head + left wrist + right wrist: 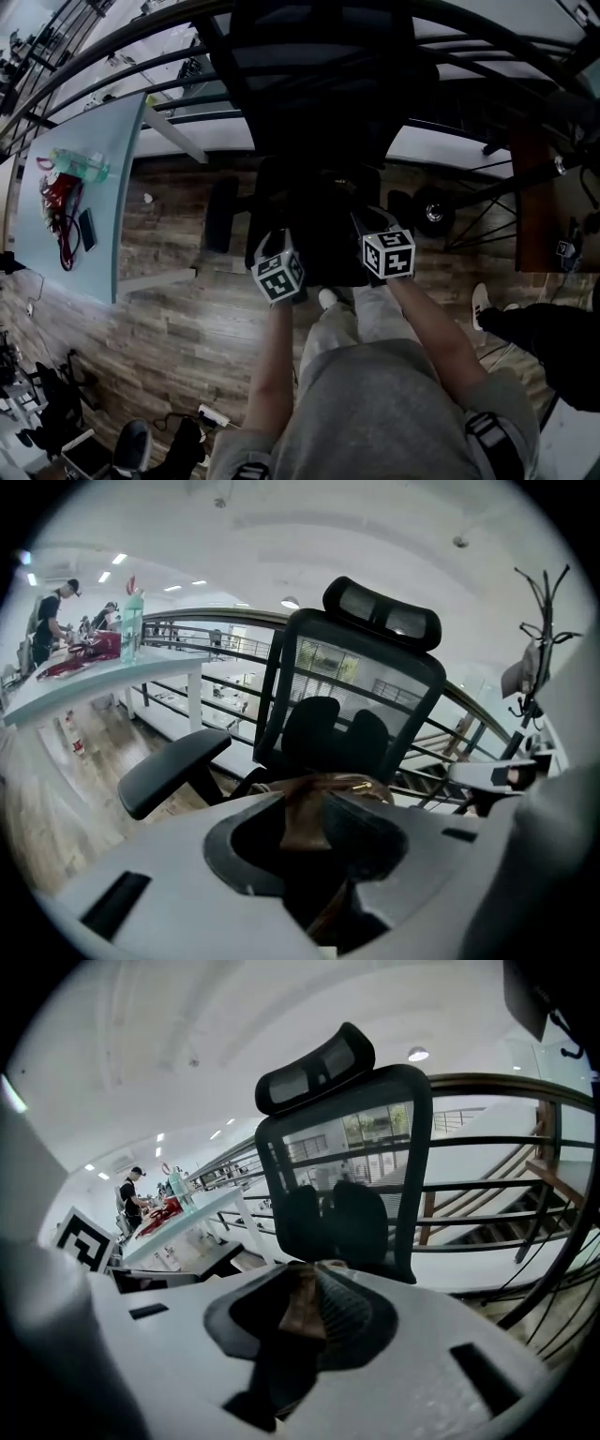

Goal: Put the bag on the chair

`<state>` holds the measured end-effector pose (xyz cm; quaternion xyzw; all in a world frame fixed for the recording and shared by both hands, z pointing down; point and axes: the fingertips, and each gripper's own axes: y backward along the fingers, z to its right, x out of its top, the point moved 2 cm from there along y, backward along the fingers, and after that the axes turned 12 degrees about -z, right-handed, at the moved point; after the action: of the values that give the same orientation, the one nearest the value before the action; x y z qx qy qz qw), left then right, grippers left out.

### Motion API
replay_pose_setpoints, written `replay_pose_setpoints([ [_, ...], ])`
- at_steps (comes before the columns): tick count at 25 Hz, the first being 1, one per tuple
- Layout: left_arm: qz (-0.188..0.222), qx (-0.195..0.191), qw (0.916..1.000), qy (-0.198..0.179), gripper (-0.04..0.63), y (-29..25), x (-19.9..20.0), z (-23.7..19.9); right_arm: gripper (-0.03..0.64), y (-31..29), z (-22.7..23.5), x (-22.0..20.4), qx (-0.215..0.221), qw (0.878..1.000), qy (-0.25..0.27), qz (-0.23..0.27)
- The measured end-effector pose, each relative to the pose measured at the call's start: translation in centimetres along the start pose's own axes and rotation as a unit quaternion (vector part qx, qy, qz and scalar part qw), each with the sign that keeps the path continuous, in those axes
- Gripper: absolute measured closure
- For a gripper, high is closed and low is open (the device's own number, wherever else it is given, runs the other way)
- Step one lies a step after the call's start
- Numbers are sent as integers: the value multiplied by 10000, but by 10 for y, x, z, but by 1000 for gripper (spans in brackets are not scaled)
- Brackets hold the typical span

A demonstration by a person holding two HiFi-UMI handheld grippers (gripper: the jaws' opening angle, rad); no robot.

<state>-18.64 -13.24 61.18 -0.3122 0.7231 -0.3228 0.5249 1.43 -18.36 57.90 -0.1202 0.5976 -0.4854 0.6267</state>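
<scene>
At the chair's [361, 691] front edge, the bag hangs between your two grippers.
Its brown strap [302, 816] is clamped in your left gripper [272, 253] and your right gripper [377, 232], which are level; the seat lies straight ahead, and the bag's dark body is hard to tell from it.

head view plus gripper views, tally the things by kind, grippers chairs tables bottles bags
grippers: 2, left gripper and right gripper
office chair: 1
table: 1
bottle: 1
bag: 1
total: 6
</scene>
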Motion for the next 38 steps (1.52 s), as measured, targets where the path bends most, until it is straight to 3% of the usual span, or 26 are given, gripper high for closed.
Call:
replay_pose_setpoints([
  [6, 90, -225, 9996, -151, 548, 41, -1, 24, 585, 42, -17, 4, -5, 9997, 84, 223],
  [14, 209, -265, 9984, -451, 572, 79, -12, 43, 607, 83, -36, 7, 122, 9986, 54, 508],
  [38, 379, -678, 9966, -281, 591, 130, 1, 56, 612, 126, -63, 1, 405, 9963, 274, 704],
])
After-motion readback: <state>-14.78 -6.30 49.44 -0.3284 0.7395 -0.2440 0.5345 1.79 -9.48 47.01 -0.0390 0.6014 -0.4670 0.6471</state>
